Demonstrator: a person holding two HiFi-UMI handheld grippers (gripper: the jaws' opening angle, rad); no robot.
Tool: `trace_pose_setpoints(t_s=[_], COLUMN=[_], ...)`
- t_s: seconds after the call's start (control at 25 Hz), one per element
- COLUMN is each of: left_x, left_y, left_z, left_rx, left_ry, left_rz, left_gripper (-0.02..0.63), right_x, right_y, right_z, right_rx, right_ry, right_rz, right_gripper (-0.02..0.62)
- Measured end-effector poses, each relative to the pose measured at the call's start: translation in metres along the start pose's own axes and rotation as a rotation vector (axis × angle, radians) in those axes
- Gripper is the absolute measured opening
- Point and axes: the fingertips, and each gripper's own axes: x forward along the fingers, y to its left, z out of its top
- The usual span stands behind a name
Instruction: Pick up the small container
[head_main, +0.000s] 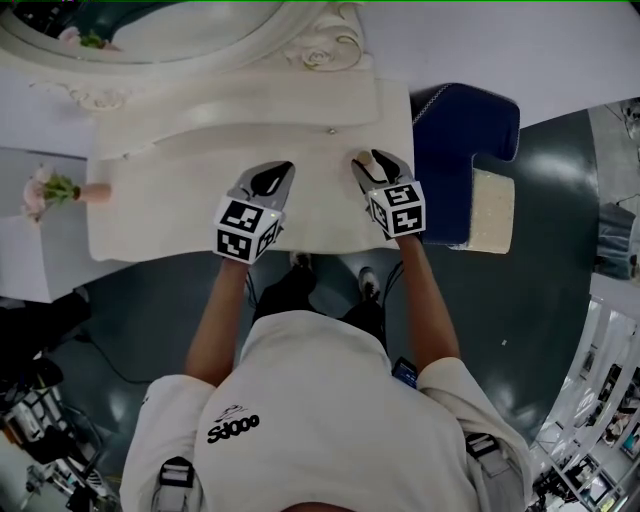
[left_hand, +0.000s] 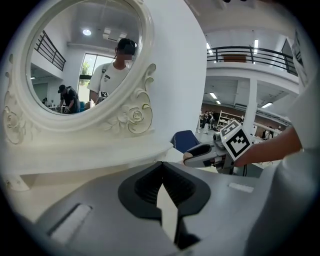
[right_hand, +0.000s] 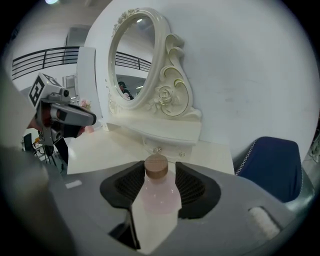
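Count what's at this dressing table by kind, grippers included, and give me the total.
grippers: 2, the left gripper and the right gripper
dressing table with mirror: 1
small pink bottle: 1
vase of flowers: 1
blue chair: 1
Total: 6

Cream vanity table (head_main: 180, 225), frame ctr: oval mirror (head_main: 180, 35) w/ carved base at top edge; pink flower vase (head_main: 95, 192) at left edge; small pink container (right_hand: 159, 195) upright, right of ctr
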Motion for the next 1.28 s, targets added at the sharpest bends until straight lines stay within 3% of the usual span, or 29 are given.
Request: trace_pose_setpoints(t_s=[0.28, 0.56, 0.72, 0.88, 1.28], left_x=[0.002, 0.001, -0.004, -0.009, -0.026], left_y=[0.011, 0.012, 0.013, 0.010, -0.010], left_z=[-0.012, -0.016, -0.015, 0.002, 0.051], left_rx=[-0.014, -0.014, -0.017, -0.003, 0.016], left_ry=[0.021, 0.036, 0.036, 0.017, -0.077], left_rz=[0.003, -0.001, 0.003, 0.009, 0.075], left_gripper=[0.018, 0.018, 0.018, 0.018, 0.018], right_x=[0.016, 0.024, 0.027, 0.015, -0.056], right_y=[-0.002, -0.005, -0.002, -0.003, 0.004], right_z=[-0.003, 0.002, 0.002, 0.003, 0.052], right_rx=[0.000, 0.028, -0.012, 0.042, -0.017], right_ry=[-0.005, -0.051, -0.037, -0.031, -0.093], right_rz=[-0.016, -0.050, -0.062, -0.041, 0.013], right_gripper=[0.193, 0.163, 0.124, 0.123, 0.123])
